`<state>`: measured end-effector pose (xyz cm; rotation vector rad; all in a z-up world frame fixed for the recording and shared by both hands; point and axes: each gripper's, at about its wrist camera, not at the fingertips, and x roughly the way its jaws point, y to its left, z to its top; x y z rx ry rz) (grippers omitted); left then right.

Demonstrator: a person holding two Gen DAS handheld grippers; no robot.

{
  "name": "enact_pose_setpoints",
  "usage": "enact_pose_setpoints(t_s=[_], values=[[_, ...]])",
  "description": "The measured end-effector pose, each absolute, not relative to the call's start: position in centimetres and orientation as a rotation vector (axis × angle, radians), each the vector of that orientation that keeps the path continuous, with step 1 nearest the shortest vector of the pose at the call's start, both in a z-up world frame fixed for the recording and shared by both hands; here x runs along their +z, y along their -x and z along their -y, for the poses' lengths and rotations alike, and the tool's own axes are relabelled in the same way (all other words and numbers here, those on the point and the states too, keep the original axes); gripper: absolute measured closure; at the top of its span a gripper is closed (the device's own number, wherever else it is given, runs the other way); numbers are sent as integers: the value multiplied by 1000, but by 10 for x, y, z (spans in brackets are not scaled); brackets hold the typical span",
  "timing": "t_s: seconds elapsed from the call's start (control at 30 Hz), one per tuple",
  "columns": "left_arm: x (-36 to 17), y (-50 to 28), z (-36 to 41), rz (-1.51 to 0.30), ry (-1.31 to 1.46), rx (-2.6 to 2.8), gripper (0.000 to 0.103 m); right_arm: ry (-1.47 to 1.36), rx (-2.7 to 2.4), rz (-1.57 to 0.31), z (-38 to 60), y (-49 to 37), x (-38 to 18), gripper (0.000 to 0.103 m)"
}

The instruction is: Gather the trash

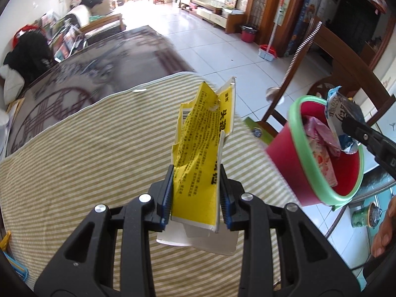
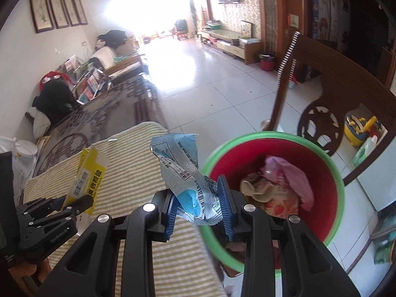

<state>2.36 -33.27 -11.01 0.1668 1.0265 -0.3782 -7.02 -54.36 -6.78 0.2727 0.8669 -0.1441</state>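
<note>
Trash is held in both hands at this moment. Left hand-held gripper has its blue-padded jaws closed on a flattened yellow box printed with black characters and a barcode; the box stands up between the pads, its torn white edges splayed at the top, above the desk, which is covered with a green-and-cream striped cloth. From the right wrist view the same yellow box appears at the left, pinched in the left hand-held gripper.

Right hand-held gripper is clamped on a crumpled blue and silver wrapper, which sticks up and leftward from between the pads. This gripper sits at the near rim of the red bin with a green lip, just beside the desk edge. In the left wrist view the red bin shows at the right, tilted in the fisheye, and the blue wrapper is held over its opening by the right hand-held gripper.

Inside the bin lie a pink wrapper and a pale packet with strawberry print. A dark wooden chair stands behind the bin on the white tiled floor.
</note>
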Motion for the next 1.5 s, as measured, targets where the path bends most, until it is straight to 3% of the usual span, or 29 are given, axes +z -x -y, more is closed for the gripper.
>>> enact_pose_setpoints(t_s=[0.47, 0.63, 0.7, 1.17, 1.27, 1.5], values=[[-101, -10, 421, -1005, -256, -528, 72, -349, -266, -886, 616, 87, -83, 69], [-107, -6, 449, -1014, -289, -580, 72, -381, -316, -887, 637, 98, -86, 38], [-110, -5, 461, -1017, -304, -604, 72, -401, -330, -880, 642, 103, -84, 32], [-130, 0, 543, -1034, -399, -753, 71, -443, -539, -783, 684, 162, -58, 27], [-133, 2, 549, -1036, -438, -767, 53, -432, -551, -784, 683, 165, -55, 26], [-114, 3, 514, -992, -338, -736, 29, -408, -532, -779, 668, 159, -53, 22]])
